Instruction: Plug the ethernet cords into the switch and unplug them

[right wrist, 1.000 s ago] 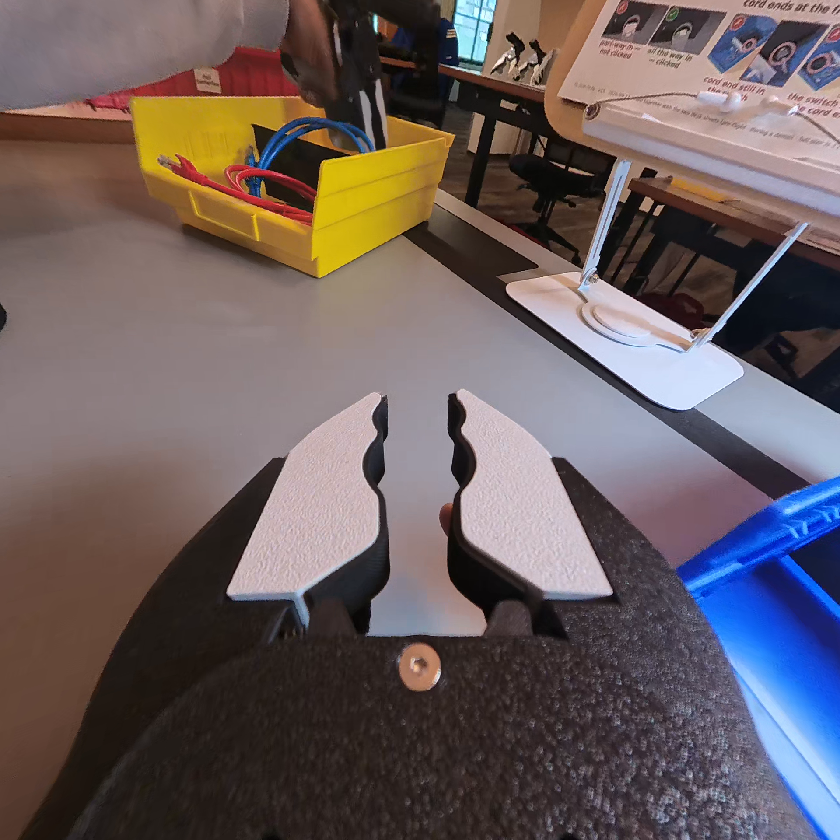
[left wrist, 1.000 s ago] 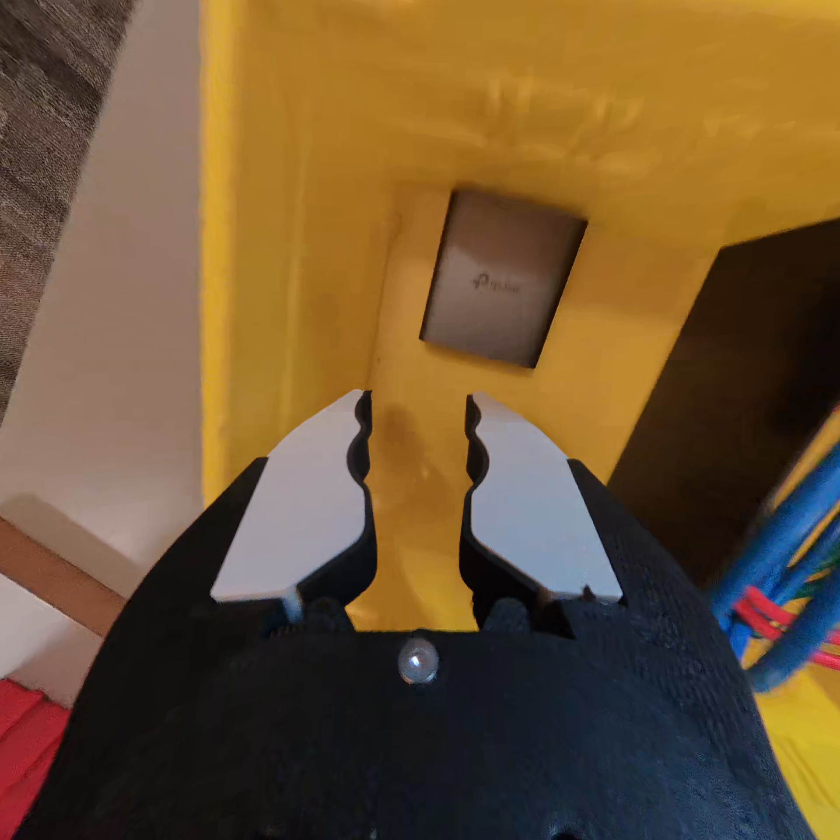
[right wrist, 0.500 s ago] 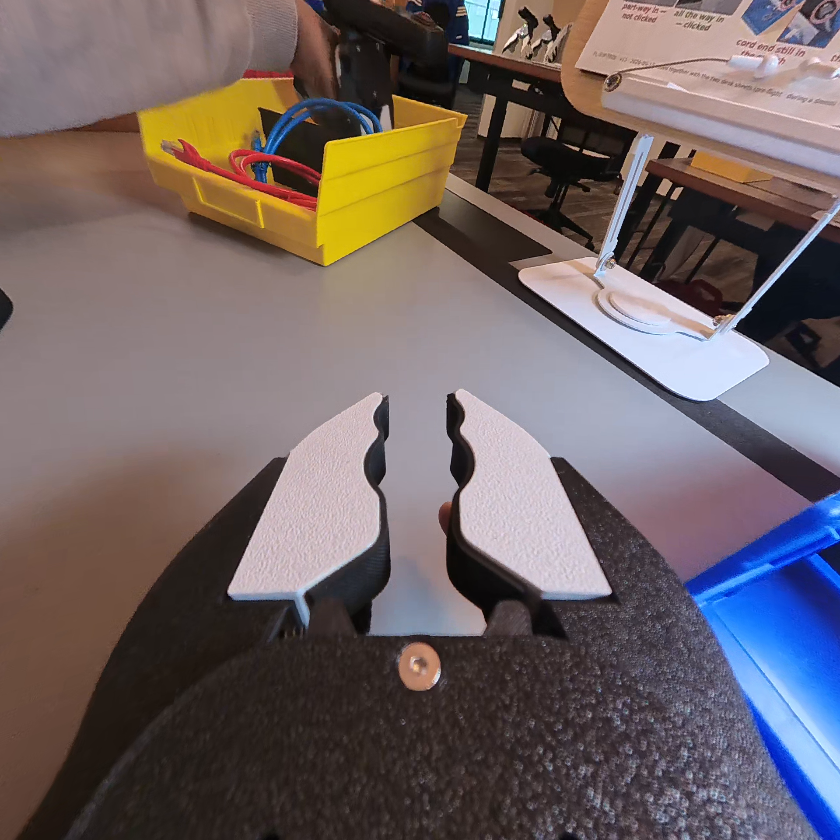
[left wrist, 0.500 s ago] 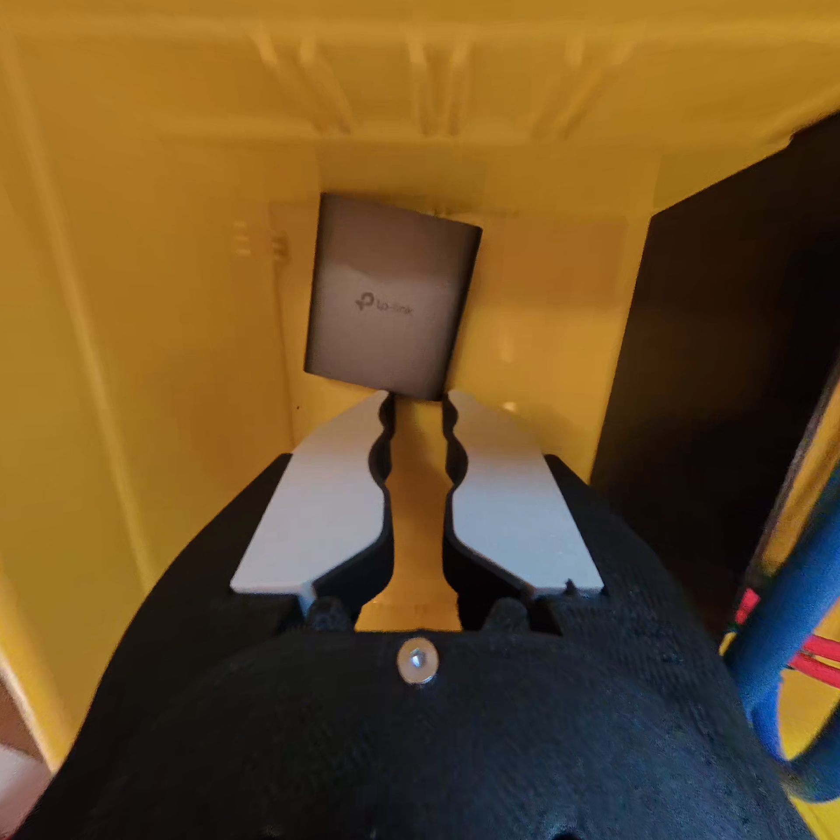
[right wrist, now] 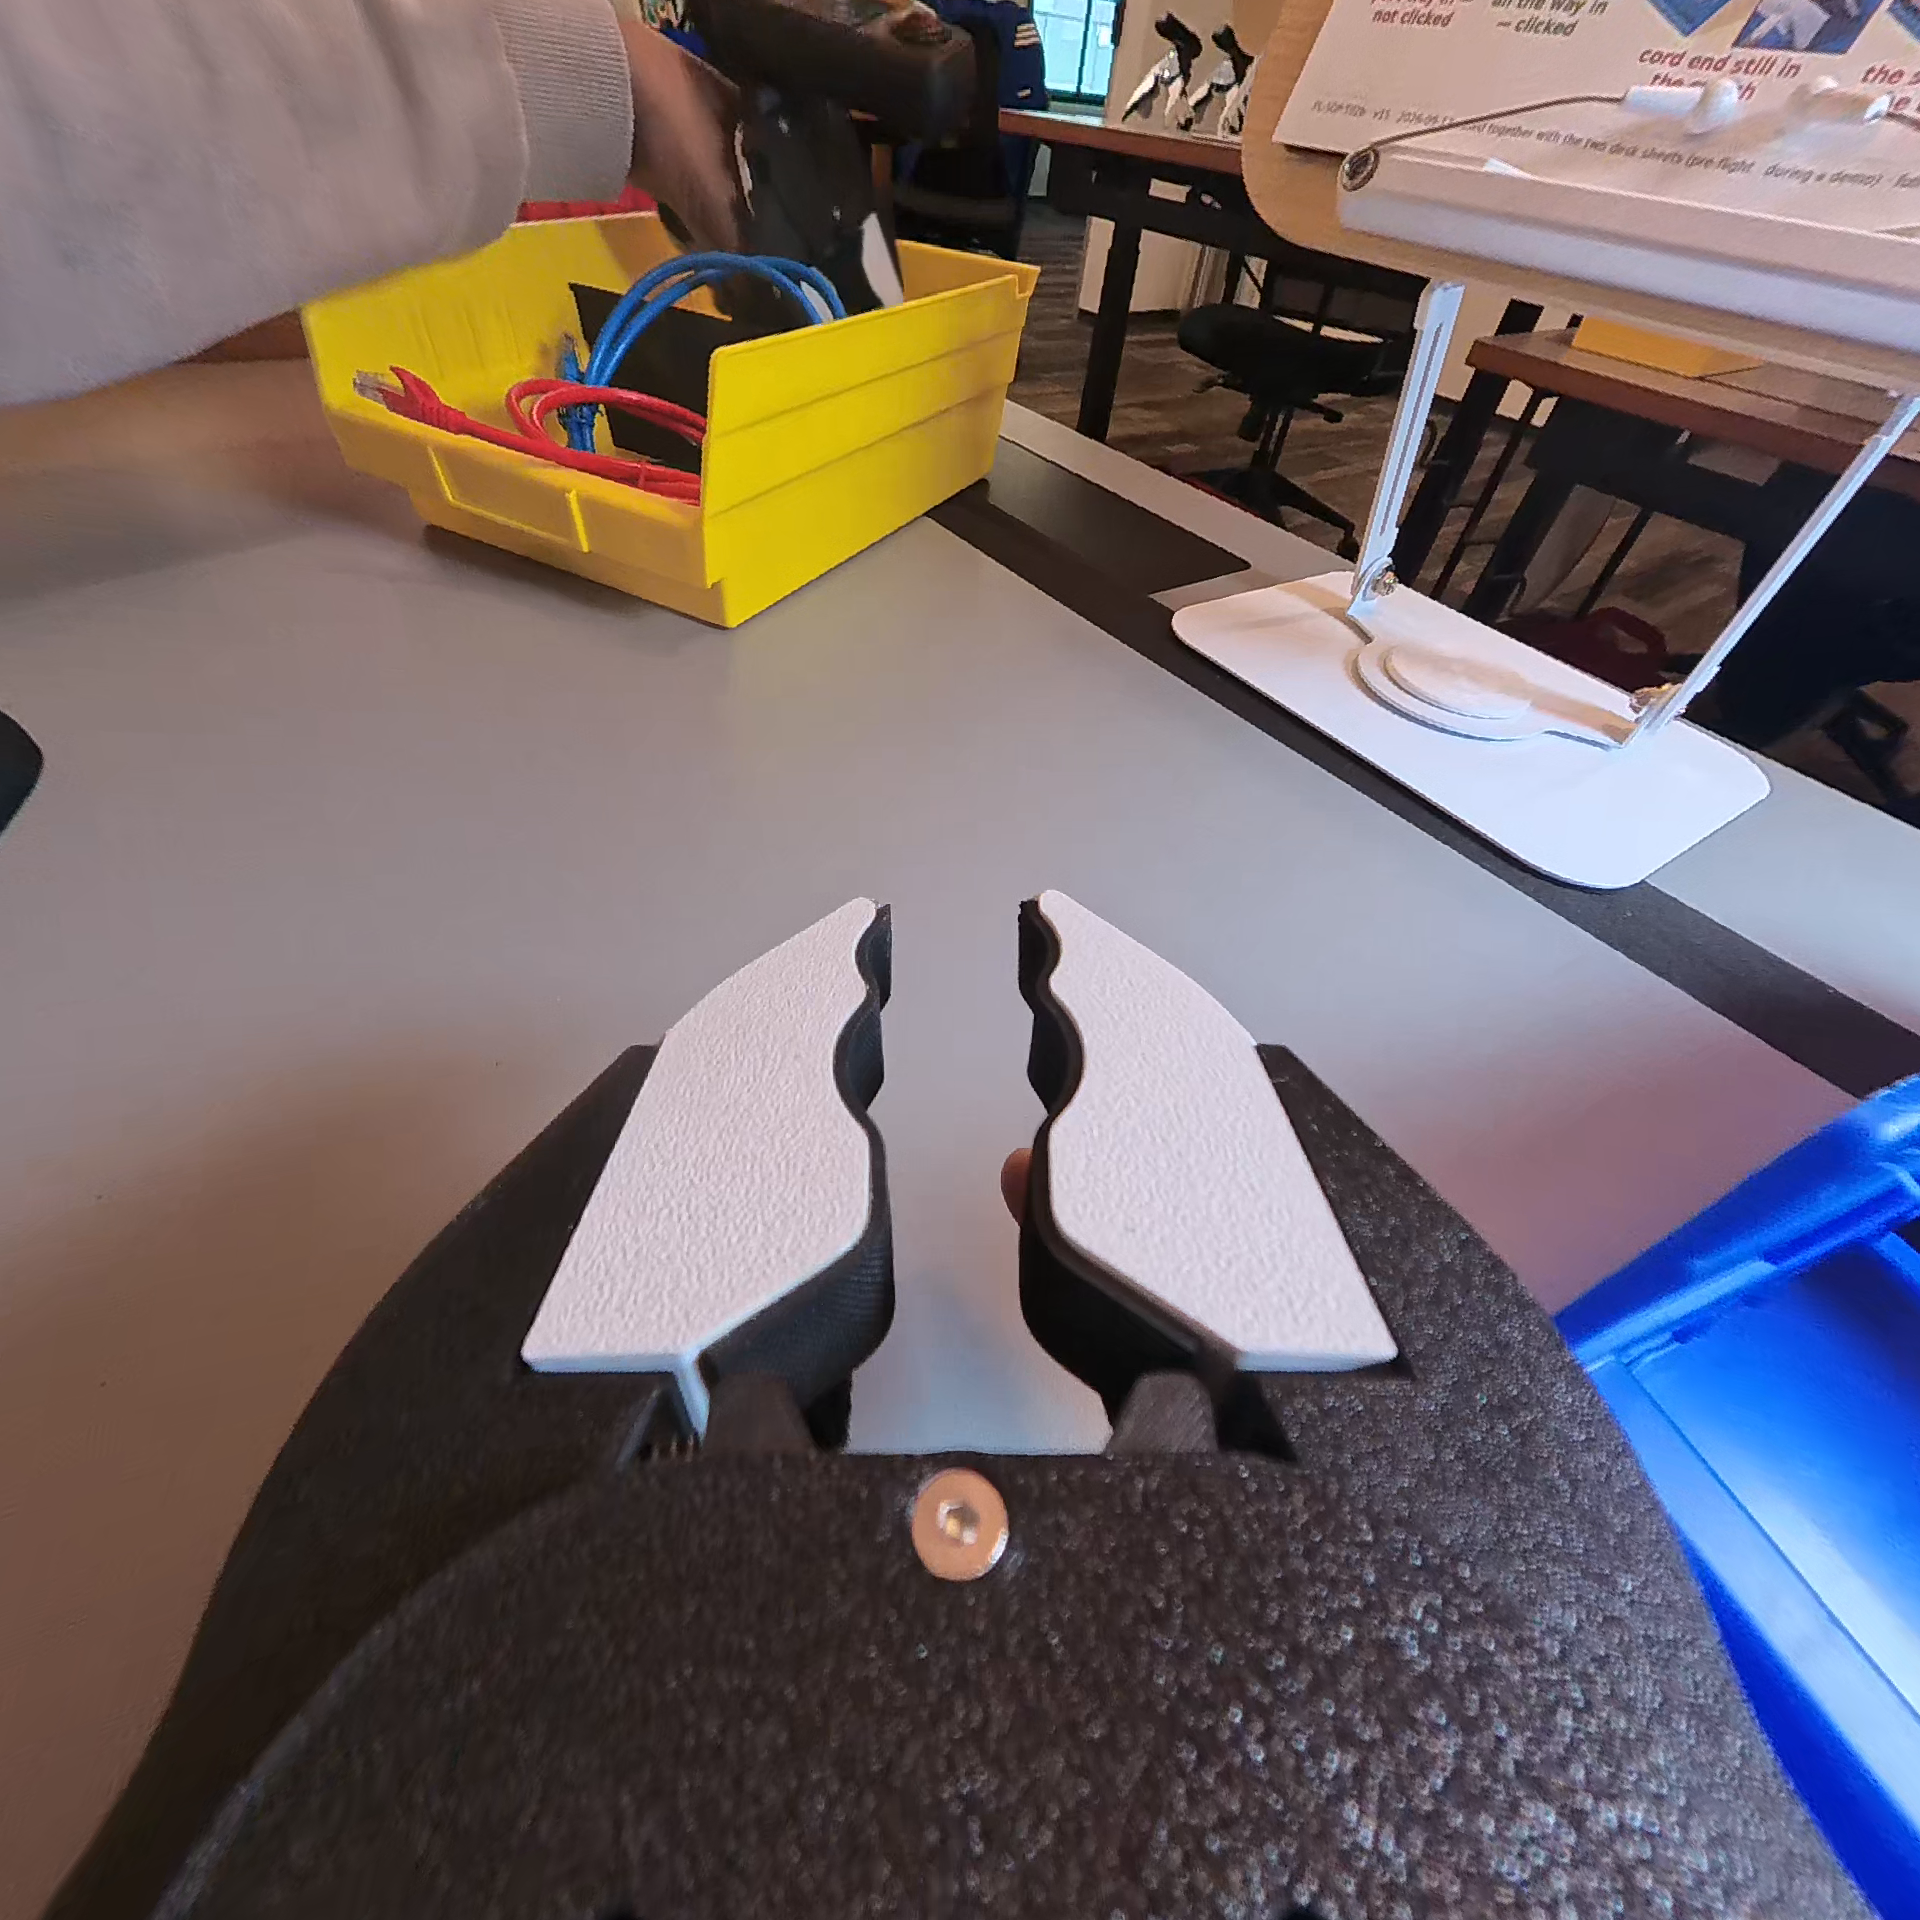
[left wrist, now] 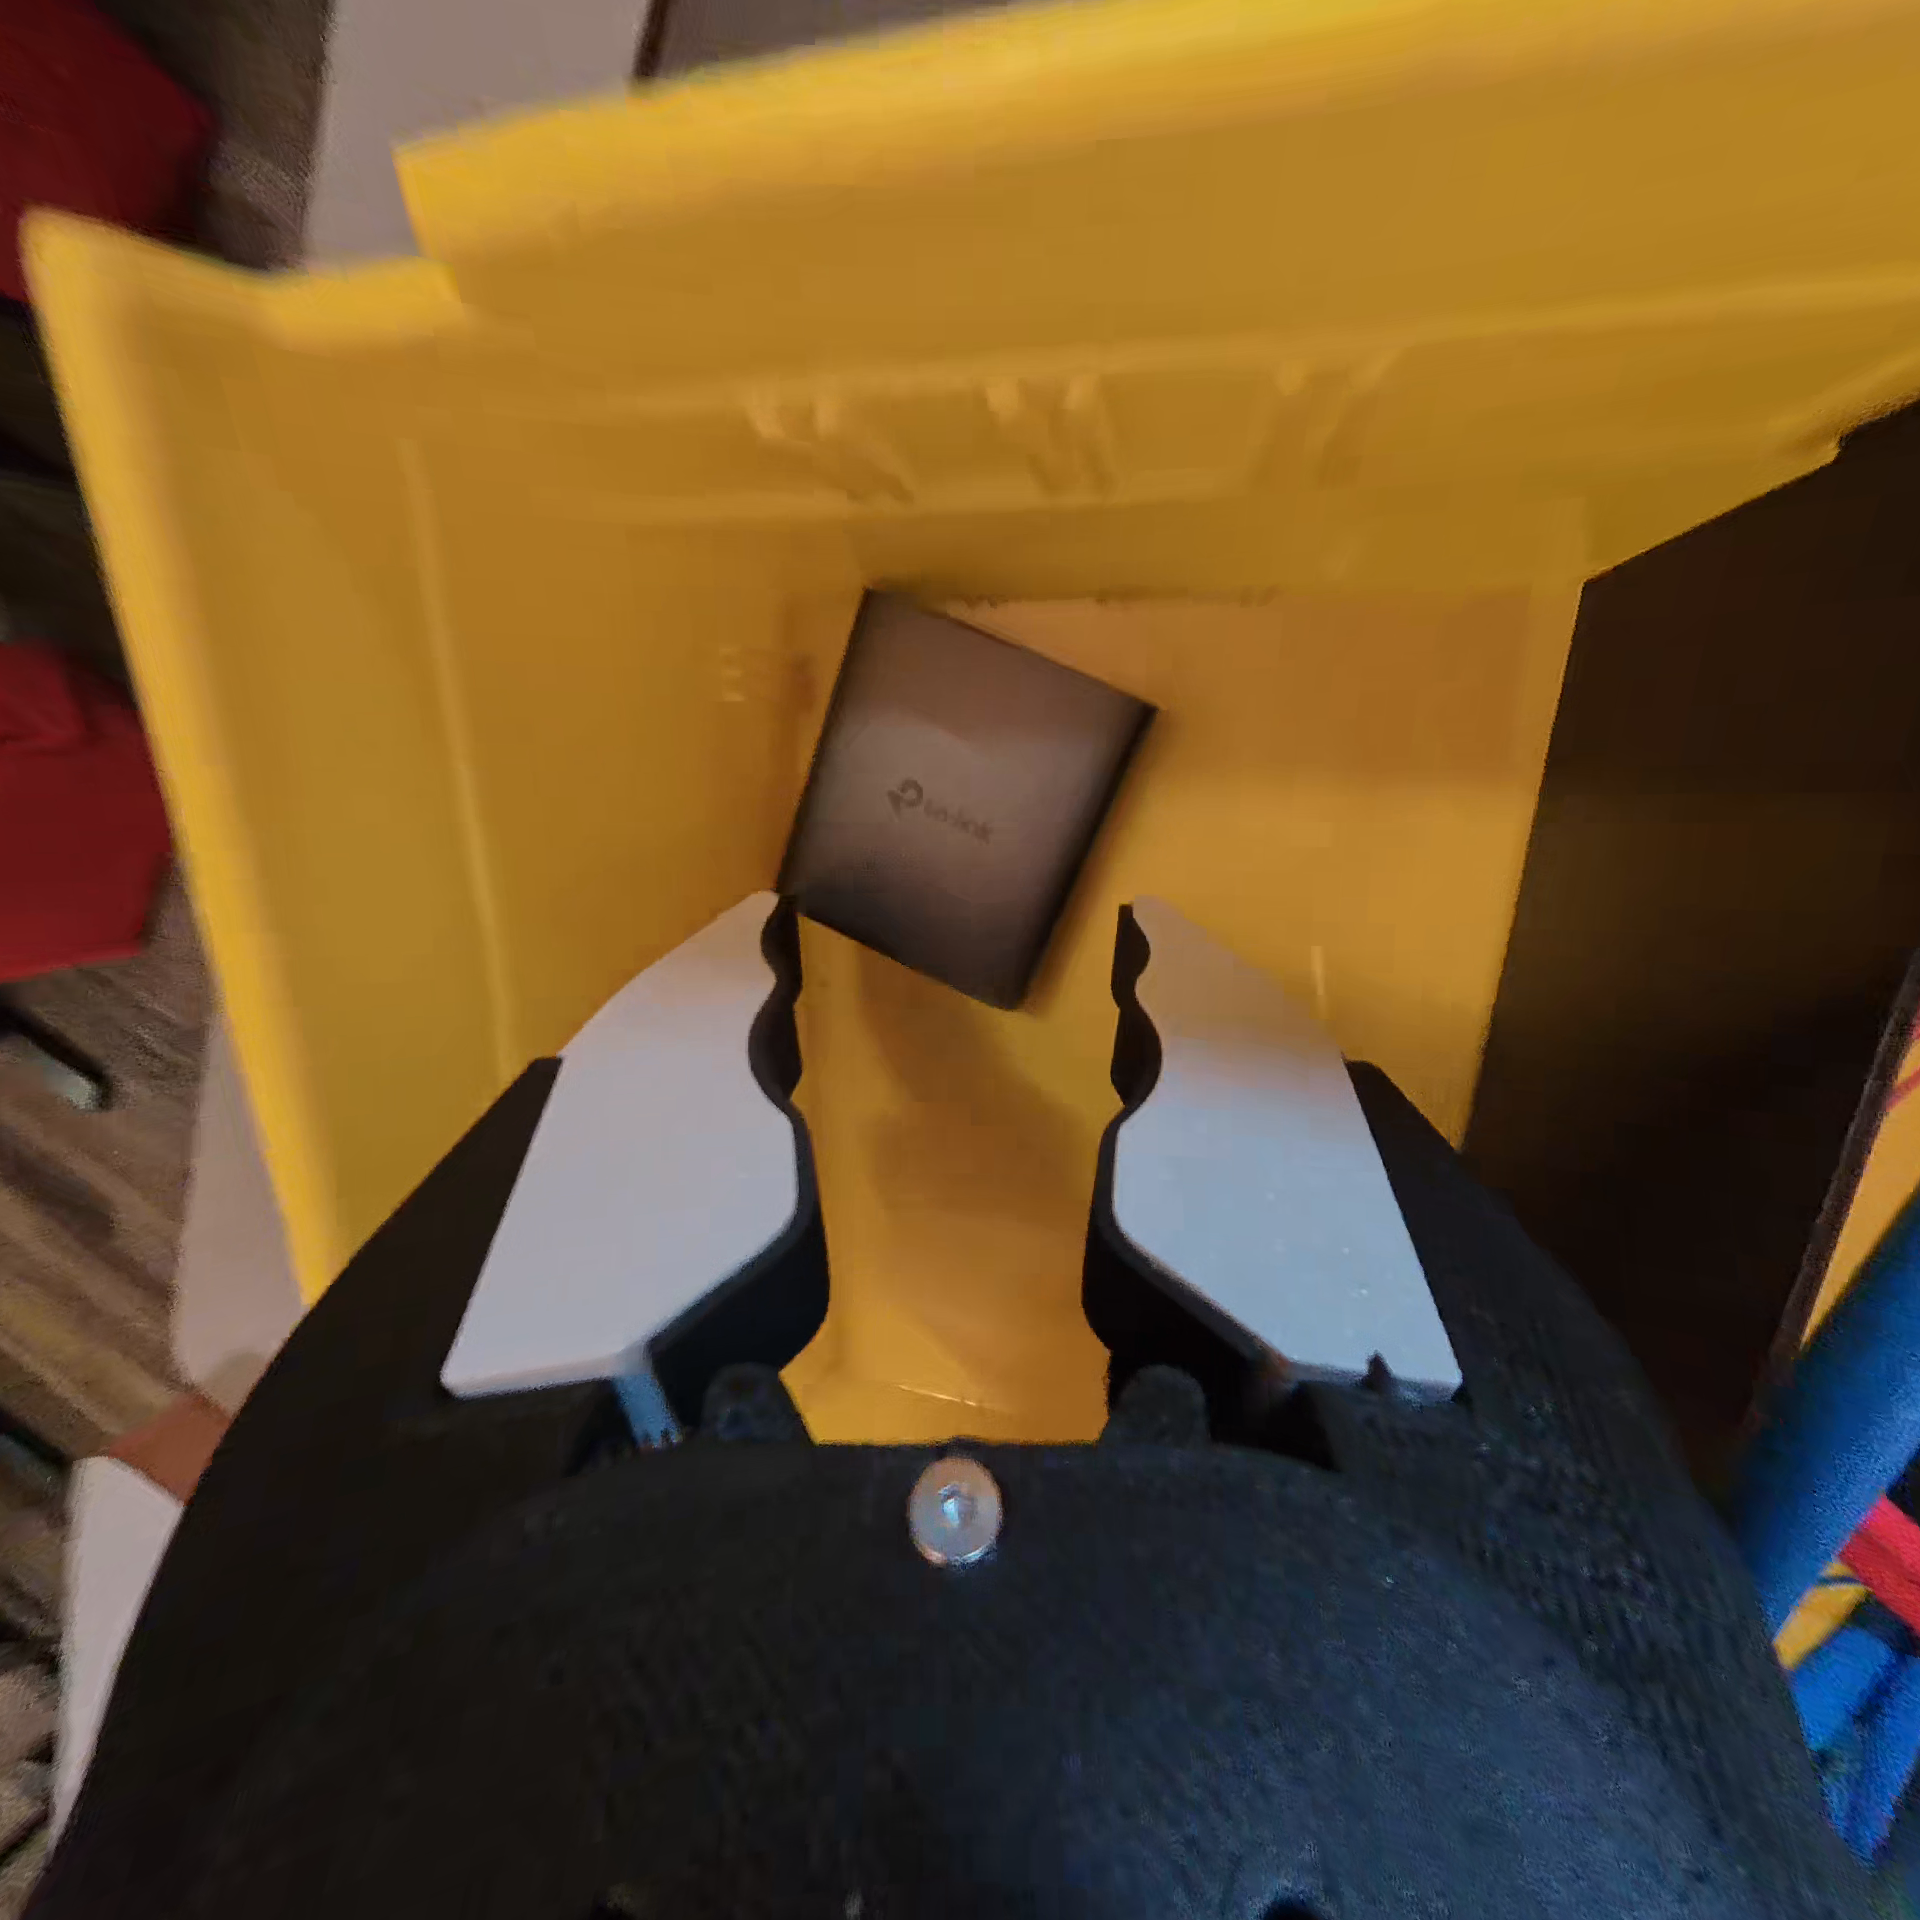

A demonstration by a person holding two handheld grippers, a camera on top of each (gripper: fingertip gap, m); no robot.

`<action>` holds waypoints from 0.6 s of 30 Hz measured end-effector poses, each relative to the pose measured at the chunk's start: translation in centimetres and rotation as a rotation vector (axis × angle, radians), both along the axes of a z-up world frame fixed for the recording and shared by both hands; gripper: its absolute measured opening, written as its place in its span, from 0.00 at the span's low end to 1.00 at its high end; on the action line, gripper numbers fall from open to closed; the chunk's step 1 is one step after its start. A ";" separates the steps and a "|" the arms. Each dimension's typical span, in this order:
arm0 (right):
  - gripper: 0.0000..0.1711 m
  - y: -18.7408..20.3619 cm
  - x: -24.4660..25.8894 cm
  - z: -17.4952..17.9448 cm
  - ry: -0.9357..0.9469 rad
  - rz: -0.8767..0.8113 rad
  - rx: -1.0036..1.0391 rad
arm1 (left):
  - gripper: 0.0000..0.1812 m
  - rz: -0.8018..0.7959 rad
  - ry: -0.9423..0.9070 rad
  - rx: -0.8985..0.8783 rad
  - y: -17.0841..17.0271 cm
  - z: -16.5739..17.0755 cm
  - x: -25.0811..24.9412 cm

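A small dark grey switch (left wrist: 961,816) lies flat on the floor of a yellow bin (left wrist: 623,582). My left gripper (left wrist: 951,920) is open and empty, reaching down into the bin, its fingertips just short of the switch's near edge. Blue cords (left wrist: 1829,1434) and red cords (left wrist: 1886,1574) lie behind a black divider (left wrist: 1704,831) at the right. In the right wrist view the same bin (right wrist: 831,436) stands far off with blue cords (right wrist: 717,286) and red cords (right wrist: 582,416) in it. My right gripper (right wrist: 956,914) is open and empty above the grey table (right wrist: 520,831).
A blue bin (right wrist: 1787,1403) is close at my right gripper's right. A white document stand (right wrist: 1486,727) stands on the table at the right. A person's sleeve (right wrist: 260,156) reaches over the yellow bin with the left gripper (right wrist: 821,208). Desks and chairs are behind.
My left gripper has opened wider and pulled back a little from the switch, which now looks more tilted. My right gripper has drifted slightly closer to the yellow bin, still open.
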State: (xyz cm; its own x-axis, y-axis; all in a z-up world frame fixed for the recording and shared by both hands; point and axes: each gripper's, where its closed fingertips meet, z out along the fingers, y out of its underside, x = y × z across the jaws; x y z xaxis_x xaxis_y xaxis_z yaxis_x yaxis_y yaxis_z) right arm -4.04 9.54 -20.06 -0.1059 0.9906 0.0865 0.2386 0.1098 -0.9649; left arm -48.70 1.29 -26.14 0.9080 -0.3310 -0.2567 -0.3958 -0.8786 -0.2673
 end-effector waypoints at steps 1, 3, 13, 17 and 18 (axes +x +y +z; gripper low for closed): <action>0.14 0.0 0.0 0.0 0.000 0.002 -0.002 | 0.31 -0.030 0.036 0.016 0.4 0.4 -0.1; 0.14 -0.1 0.0 0.0 0.000 0.006 -0.007 | 0.33 -0.076 0.064 0.028 1.0 0.6 0.2; 0.14 -0.2 0.2 0.2 0.015 0.011 -0.023 | 0.33 -0.019 -0.094 -0.037 2.0 -1.0 1.0; 0.14 -0.3 0.3 0.2 0.017 0.014 -0.014 | 0.32 -0.043 -0.047 -0.083 1.5 -0.9 1.2; 0.14 -0.3 0.4 0.2 0.018 0.014 -0.013 | 0.32 -0.049 -0.020 -0.093 1.2 -0.8 1.1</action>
State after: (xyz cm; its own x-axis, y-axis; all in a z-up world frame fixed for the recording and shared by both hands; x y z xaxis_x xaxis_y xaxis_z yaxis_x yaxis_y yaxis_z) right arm -3.68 9.28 -19.81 -0.1181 0.9901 0.0754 0.2200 0.1001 -0.9703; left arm -47.64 2.53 -26.98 0.8949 -0.3967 -0.2047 -0.4343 -0.8796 -0.1943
